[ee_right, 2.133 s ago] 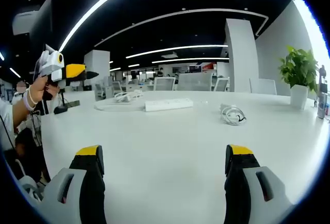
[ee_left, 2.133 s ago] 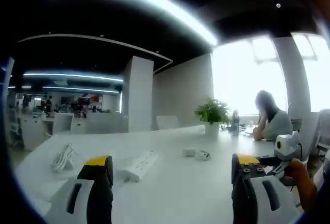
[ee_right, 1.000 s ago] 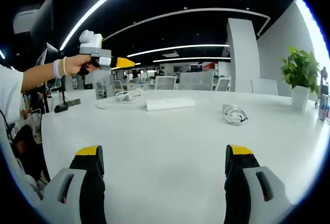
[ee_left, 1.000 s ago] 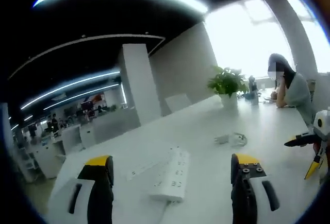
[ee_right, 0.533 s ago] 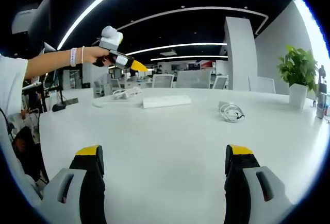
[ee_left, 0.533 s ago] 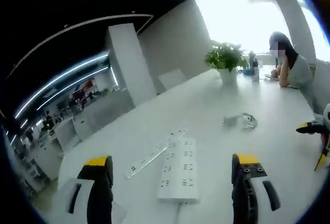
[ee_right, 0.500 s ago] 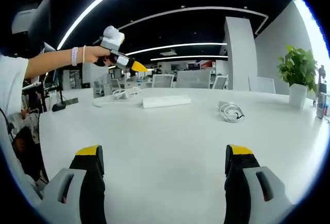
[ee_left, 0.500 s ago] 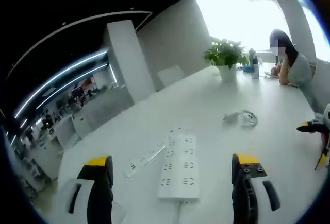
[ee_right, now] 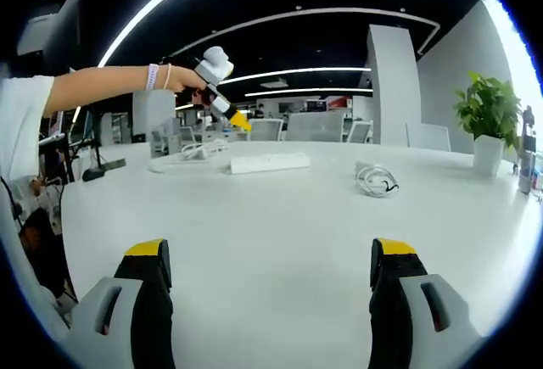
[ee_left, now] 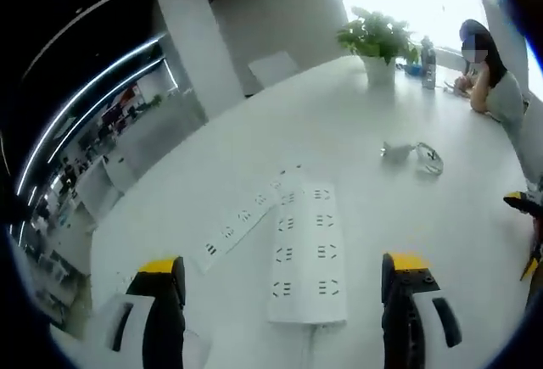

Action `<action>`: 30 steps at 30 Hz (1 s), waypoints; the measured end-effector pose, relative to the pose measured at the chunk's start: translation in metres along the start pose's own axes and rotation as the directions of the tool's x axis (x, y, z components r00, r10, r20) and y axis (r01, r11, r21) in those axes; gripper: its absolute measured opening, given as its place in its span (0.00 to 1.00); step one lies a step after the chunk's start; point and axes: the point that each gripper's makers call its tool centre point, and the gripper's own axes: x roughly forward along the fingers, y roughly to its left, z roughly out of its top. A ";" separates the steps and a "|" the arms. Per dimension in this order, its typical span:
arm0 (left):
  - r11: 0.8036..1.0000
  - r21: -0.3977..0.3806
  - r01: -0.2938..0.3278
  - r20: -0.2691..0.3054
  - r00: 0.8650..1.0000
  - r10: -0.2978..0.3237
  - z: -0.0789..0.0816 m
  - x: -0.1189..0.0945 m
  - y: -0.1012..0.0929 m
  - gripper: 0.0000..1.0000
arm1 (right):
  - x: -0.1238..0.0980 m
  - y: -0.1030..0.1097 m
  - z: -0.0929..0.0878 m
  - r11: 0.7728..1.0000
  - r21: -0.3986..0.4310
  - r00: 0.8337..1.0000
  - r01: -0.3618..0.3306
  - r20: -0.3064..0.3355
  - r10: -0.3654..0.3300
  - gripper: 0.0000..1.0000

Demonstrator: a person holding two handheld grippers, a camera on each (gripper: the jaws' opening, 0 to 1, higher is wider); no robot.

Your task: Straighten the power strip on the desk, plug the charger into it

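A white power strip (ee_left: 307, 254) lies on the white desk (ee_left: 356, 123), straight below and between my left gripper's (ee_left: 282, 265) open jaws, which hover above it. A slimmer white strip (ee_left: 242, 220) lies slantwise to its left. The charger with its coiled cable (ee_left: 413, 153) rests farther off to the right. From the right gripper view, the power strip (ee_right: 263, 163) lies far across the desk, with the left gripper (ee_right: 222, 102) held above it, pointing down. The charger (ee_right: 376, 179) sits right of it. My right gripper (ee_right: 268, 250) is open, low over bare desk.
A potted plant (ee_left: 377, 38) and a bottle (ee_left: 427, 51) stand at the desk's far end, where a person (ee_left: 492, 81) sits. Another white cable bundle (ee_right: 191, 153) lies left of the strip. The plant (ee_right: 486, 114) stands at the right. Chairs line the far side.
My left gripper has swung out over the desk and tipped downward until the power strip lies under its jaws. The right gripper has stayed put.
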 end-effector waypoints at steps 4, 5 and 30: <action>1.000 -0.004 0.013 -0.047 0.999 -0.013 -0.003 0.013 0.003 0.99 | -0.001 0.000 0.000 1.000 0.000 1.000 0.002 -0.001 -0.002 0.97; 1.000 -0.007 0.013 -0.055 0.998 -0.014 -0.006 0.017 0.001 0.99 | -0.001 -0.001 0.000 1.000 0.002 1.000 0.004 -0.001 -0.004 0.97; 0.996 -0.043 0.084 -0.316 0.944 -0.093 -0.058 0.061 -0.024 0.99 | -0.007 -0.009 -0.004 0.999 0.023 0.999 0.033 -0.011 -0.032 0.97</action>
